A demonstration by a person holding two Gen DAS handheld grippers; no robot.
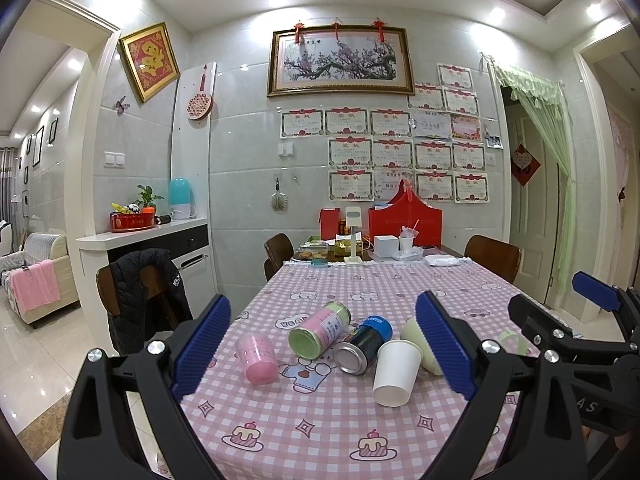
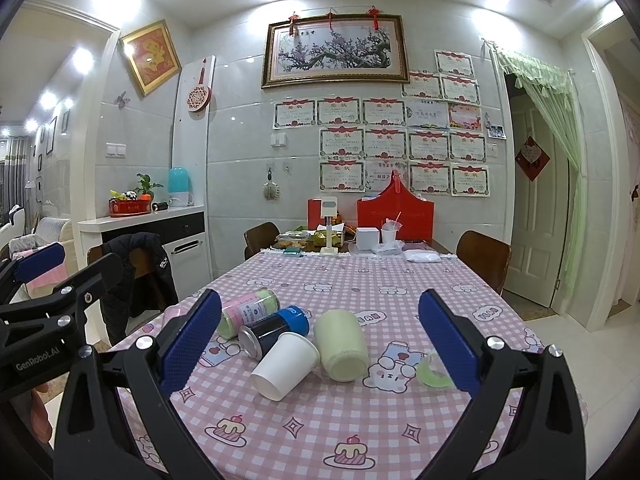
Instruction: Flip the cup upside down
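Pink-and-white checked cloth printed with cartoon bears and cakes covers the worktop (image 1: pixel 320 420), where a smooth white paper cup (image 1: pixel 396 372) lies on its side at lower centre of both views, its open mouth facing the cameras. Both hand-held grippers hover above the near edge with ribbed blue pads spread wide and nothing between them: the left hand-held gripper (image 1: pixel 324 344) frames the cup at the right of its span, the right hand-held gripper (image 2: pixel 320 344) at the left of its own. The thin tapered wall looks likely to buckle if pinched hard, and being round it could roll on the cloth at a glancing touch. Crowding adds risk: a dark metal can with a blue band (image 1: pixel 364 344) and a pale green plastic tumbler (image 2: pixel 342 344) lie touching or just beside the cup, so a careless approach might knock them. A pink translucent plastic cup (image 1: pixel 258 358) and a green-capped pink-labelled jar (image 1: pixel 320 330) lie nearby, also toppled.
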